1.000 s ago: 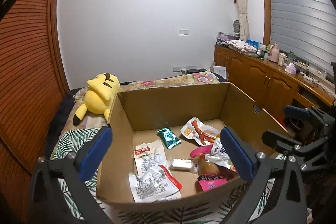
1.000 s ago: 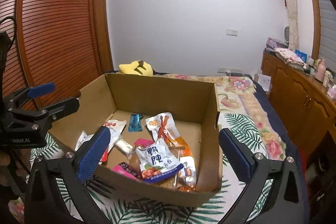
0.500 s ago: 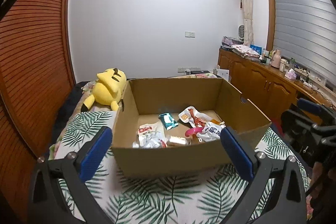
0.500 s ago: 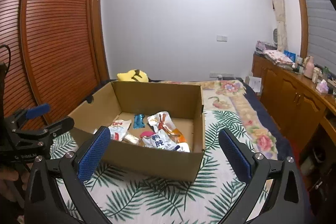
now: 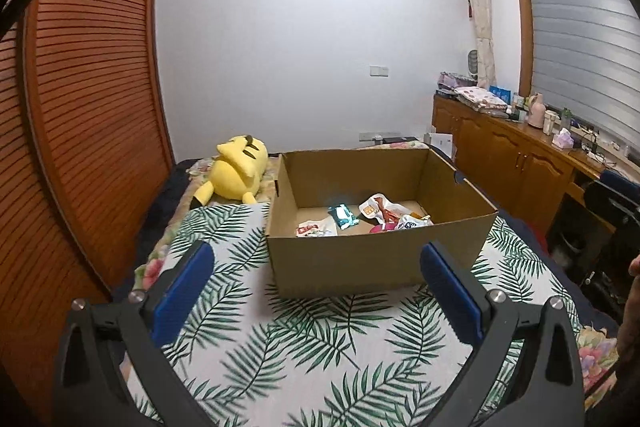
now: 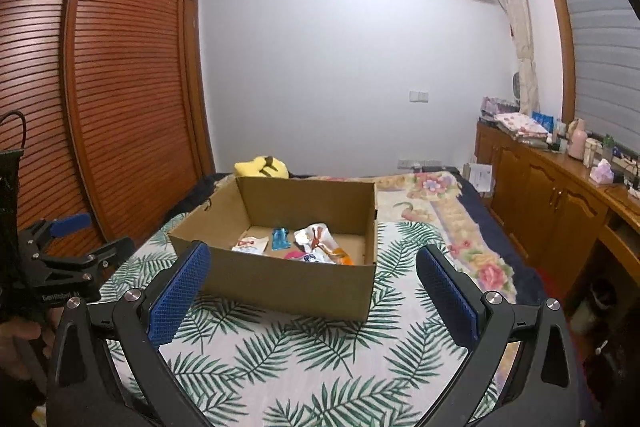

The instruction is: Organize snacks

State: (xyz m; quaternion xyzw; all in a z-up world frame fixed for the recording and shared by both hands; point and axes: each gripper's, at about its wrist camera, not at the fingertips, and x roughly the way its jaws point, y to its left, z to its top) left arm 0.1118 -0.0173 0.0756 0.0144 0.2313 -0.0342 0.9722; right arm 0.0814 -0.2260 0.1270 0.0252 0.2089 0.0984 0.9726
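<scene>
An open cardboard box (image 5: 380,259) stands on the leaf-print bed cover; it also shows in the right wrist view (image 6: 288,287). Several snack packets lie on its floor: a teal packet (image 5: 343,215), a white and red packet (image 5: 314,229), a white and orange packet (image 5: 380,207). In the right wrist view the teal packet (image 6: 281,238) and a white packet (image 6: 316,237) show. My left gripper (image 5: 316,291) is open and empty, well back from the box. My right gripper (image 6: 314,293) is open and empty, also back from it. The left gripper also appears at the left edge of the right wrist view (image 6: 60,251).
A yellow plush toy (image 5: 238,171) lies on the bed left of and behind the box. A slatted wooden wardrobe (image 5: 80,147) runs along the left. A wooden cabinet (image 5: 520,163) with clutter on top lines the right wall. The bed's right edge (image 6: 516,267) drops to the floor.
Both grippers have pulled back and away from the box, from right over it to some way in front. Both stay open and empty. The snacks in the box have not moved.
</scene>
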